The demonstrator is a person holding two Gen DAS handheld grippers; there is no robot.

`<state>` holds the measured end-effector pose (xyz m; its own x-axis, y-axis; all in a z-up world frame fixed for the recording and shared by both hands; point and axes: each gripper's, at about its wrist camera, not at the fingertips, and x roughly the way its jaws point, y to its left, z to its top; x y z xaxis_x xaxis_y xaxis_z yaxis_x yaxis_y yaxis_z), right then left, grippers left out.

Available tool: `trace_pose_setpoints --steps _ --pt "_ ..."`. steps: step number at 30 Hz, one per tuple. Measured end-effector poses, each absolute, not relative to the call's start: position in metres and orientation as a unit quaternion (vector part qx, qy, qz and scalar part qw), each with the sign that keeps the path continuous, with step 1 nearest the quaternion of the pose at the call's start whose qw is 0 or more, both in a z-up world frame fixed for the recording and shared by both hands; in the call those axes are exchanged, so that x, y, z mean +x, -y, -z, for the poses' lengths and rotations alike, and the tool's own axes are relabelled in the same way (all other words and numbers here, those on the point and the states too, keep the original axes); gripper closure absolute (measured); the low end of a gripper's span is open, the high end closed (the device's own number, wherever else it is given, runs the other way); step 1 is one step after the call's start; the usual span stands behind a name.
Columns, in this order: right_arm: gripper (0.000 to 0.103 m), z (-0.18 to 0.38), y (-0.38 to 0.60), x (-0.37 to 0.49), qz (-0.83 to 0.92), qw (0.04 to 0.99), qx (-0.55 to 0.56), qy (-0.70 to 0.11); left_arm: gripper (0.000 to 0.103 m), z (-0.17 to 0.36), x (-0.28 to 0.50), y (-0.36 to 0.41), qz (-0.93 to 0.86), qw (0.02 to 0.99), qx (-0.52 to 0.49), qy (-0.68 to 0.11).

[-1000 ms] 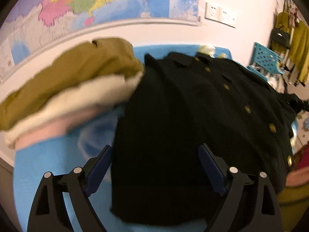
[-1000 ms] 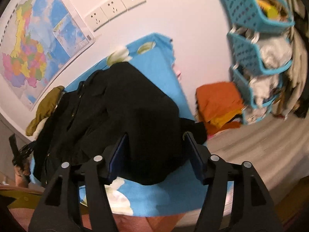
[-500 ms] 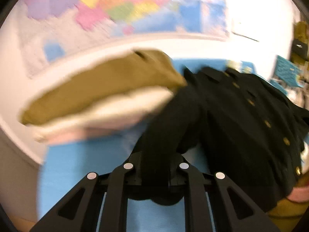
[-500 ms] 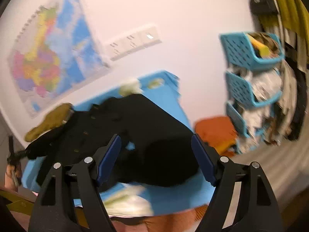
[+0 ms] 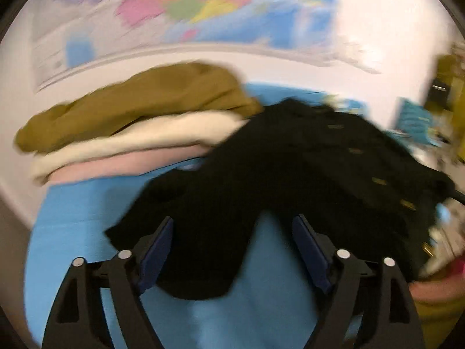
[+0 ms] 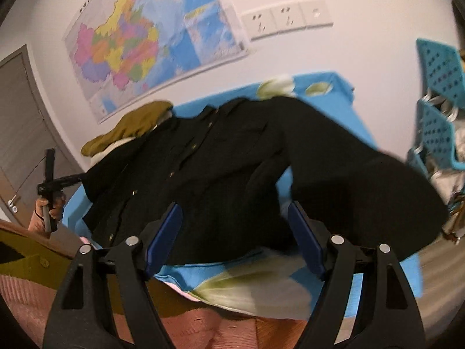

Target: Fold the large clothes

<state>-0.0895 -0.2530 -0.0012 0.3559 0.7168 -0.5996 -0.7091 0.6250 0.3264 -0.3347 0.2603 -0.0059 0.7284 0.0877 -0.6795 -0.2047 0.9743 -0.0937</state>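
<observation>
Left gripper (image 5: 231, 250) pinched shut then reopened, releasing black buttoned jacket's (image 5: 305, 174) sleeve lower centre, right gripper (image 6: 234, 234) opened wider, swung leftward over jacket.

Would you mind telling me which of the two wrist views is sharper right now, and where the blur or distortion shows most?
Right wrist view is sharper: the wall map and sockets read clearly, though the black jacket's right sleeve smears. Left wrist view is motion-blurred throughout: its map streaks and the folded stack has soft edges. Both views bow straight lines, fisheye-style.
</observation>
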Motion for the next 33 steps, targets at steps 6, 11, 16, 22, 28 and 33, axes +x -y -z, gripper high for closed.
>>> trace_pose_setpoints --steps 6,11,16,22,28,33 --pt "0.023 0.042 0.225 -0.071 -0.435 0.804 -0.012 -0.406 0.012 0.023 -0.35 -0.212 0.07 0.925 -0.069 -0.366" --pt "0.088 0.043 0.225 -0.068 -0.467 0.785 0.014 -0.407 0.007 0.06 -0.331 -0.182 0.127 0.894 -0.09 -0.419" --pt "0.097 0.004 0.259 -0.081 -0.523 0.746 0.126 -0.392 0.082 0.066 -0.315 -0.171 0.111 0.884 -0.108 -0.44" --pt "0.099 -0.033 0.304 -0.09 -0.492 0.77 0.195 -0.357 0.091 0.018 -0.306 -0.197 0.115 0.887 -0.198 -0.402" --pt "0.058 0.031 0.286 -0.08 -0.374 0.796 0.06 -0.472 0.072 0.046 -0.295 -0.193 0.034 0.869 -0.121 -0.478" --pt "0.053 0.006 0.292 -0.093 -0.371 0.826 0.039 -0.422 0.054 0.051 -0.304 -0.188 0.022 0.877 -0.088 -0.472"
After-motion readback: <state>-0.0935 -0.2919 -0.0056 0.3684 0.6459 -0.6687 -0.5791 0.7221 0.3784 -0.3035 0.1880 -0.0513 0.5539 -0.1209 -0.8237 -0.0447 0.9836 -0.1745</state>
